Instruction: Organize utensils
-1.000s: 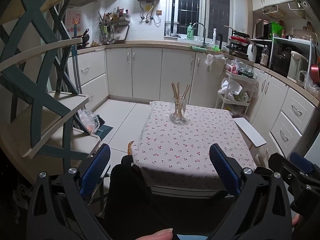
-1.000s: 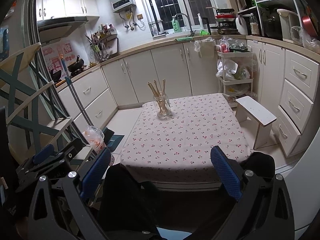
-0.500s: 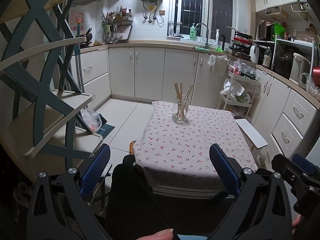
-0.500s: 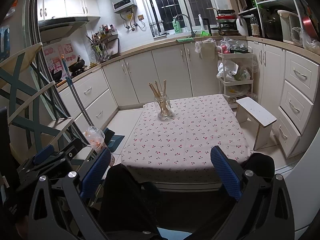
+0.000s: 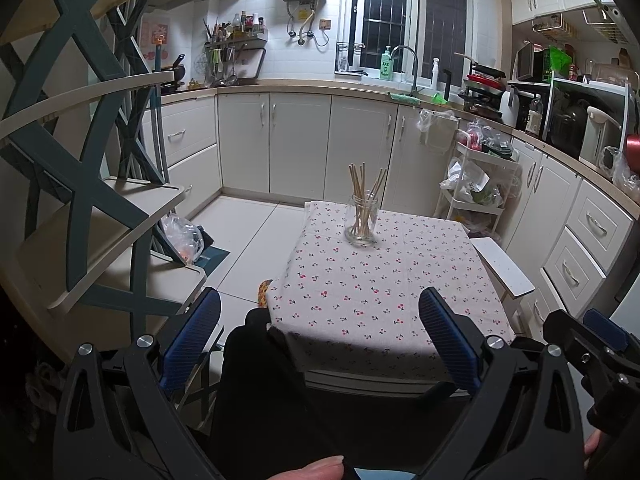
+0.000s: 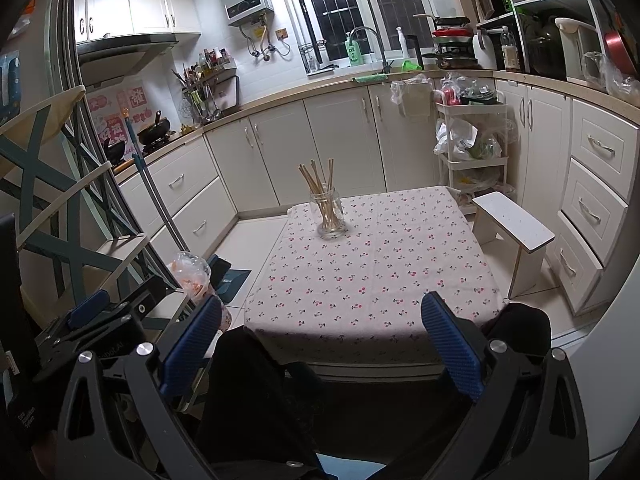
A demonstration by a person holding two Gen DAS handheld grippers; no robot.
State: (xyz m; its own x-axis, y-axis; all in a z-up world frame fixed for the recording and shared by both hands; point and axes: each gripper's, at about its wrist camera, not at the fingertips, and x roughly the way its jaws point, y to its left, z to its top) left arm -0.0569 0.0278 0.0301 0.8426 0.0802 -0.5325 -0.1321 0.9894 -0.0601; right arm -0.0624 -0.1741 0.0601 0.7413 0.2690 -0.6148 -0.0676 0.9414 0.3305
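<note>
A clear glass jar (image 5: pixel 361 220) holding several wooden chopsticks (image 5: pixel 363 184) stands upright near the far edge of a low table with a cherry-print cloth (image 5: pixel 384 288). The jar also shows in the right wrist view (image 6: pixel 330 216). My left gripper (image 5: pixel 320 340) is open and empty, held back from the table's near edge. My right gripper (image 6: pixel 322 344) is open and empty, also short of the near edge. The right gripper shows at the lower right of the left wrist view (image 5: pixel 592 344).
A teal-and-cream shelf unit (image 5: pixel 92 208) stands at the left. A small white stool (image 6: pixel 514 226) and a white trolley (image 6: pixel 472 136) stand to the right of the table. Kitchen cabinets (image 5: pixel 300 140) line the back and right walls. My dark-clothed knees are below the grippers.
The left wrist view has tilted up slightly, so the jar sits lower in it. The right wrist view is nearly the same. Both grippers stay open.
</note>
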